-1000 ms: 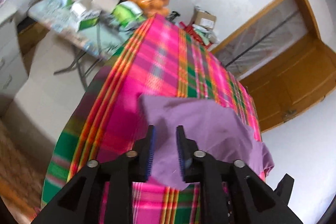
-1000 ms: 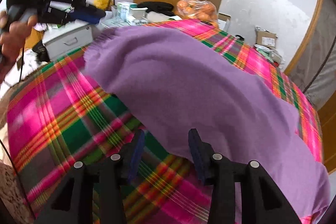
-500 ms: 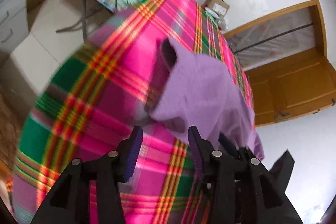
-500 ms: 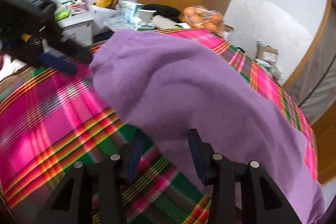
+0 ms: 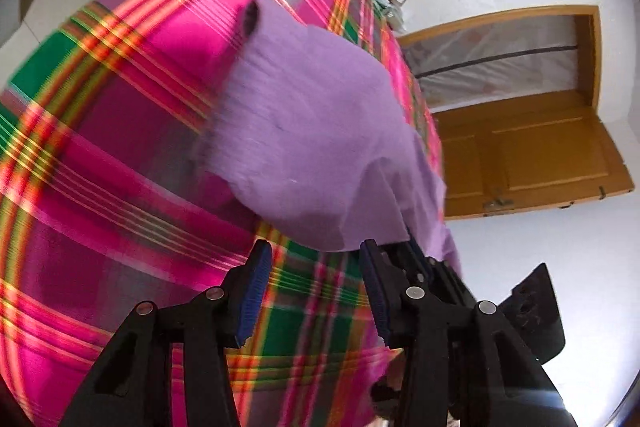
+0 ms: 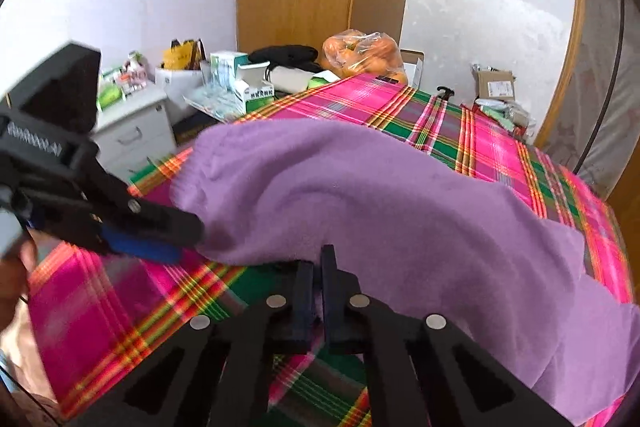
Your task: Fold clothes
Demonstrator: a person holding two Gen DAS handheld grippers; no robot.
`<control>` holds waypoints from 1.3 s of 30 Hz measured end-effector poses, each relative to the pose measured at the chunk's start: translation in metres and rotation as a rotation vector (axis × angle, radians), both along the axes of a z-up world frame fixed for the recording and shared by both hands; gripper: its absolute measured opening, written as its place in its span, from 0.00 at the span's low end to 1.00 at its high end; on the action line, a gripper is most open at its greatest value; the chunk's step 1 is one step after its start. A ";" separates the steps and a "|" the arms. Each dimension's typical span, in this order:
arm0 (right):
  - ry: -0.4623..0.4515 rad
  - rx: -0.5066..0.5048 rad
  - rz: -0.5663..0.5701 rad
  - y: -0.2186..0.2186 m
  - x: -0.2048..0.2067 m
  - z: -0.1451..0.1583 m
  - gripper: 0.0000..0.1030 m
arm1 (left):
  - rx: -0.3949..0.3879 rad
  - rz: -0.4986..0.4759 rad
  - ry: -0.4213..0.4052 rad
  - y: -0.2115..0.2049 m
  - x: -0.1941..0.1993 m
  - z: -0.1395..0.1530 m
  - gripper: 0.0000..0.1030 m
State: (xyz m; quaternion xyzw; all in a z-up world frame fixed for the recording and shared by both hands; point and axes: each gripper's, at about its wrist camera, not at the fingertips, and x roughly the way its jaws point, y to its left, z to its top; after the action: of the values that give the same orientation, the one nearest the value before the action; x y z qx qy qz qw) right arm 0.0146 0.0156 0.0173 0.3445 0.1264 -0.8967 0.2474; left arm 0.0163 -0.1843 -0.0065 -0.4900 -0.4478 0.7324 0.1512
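Observation:
A purple garment (image 5: 312, 131) (image 6: 400, 195) lies spread on the pink and green plaid tablecloth (image 5: 120, 147) (image 6: 480, 131). My right gripper (image 6: 316, 267) is shut on the garment's near hem, and purple cloth shows in the slit between its fingers. From the left wrist view the right gripper (image 5: 420, 259) lifts that hem into a small ridge. My left gripper (image 5: 314, 251) stands open just short of the hem, with only tablecloth between its blue pads. In the right wrist view the left gripper (image 6: 188, 239) reaches the garment's left edge with its fingertips.
A side table behind holds boxes and a bag of oranges (image 6: 360, 51). A white drawer unit (image 6: 132, 131) stands to the left and a cardboard box (image 6: 494, 85) on the floor to the right. A wooden door (image 5: 532, 155) is beyond the bed. A hand (image 6: 24, 259) grips the left tool.
My right gripper has gone from open to shut on the garment's near hem. My left gripper has opened wider and come down to the garment's edge.

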 end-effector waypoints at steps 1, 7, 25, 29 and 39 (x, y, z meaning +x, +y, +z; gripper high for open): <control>-0.003 -0.016 -0.005 0.001 -0.001 0.002 0.03 | 0.014 0.007 0.008 0.003 0.000 0.001 0.46; -0.004 -0.069 -0.007 0.005 0.003 0.012 0.03 | 0.067 0.041 0.037 0.020 -0.003 0.006 0.54; -0.036 -0.206 -0.024 0.022 0.006 0.022 0.03 | 0.165 0.132 -0.011 0.035 -0.019 0.010 0.54; -0.035 -0.213 -0.020 0.025 0.008 0.022 0.03 | 0.140 0.179 0.014 0.028 -0.019 0.015 0.41; -0.053 -0.152 -0.077 0.037 0.000 0.009 0.14 | 0.036 0.190 0.138 0.024 -0.034 0.053 0.06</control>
State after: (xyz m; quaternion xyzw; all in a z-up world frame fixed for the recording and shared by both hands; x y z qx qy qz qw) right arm 0.0150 0.0530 0.0265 0.3529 0.0378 -0.9032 0.2415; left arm -0.0182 -0.1604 0.0467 -0.3911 -0.4939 0.7672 0.1203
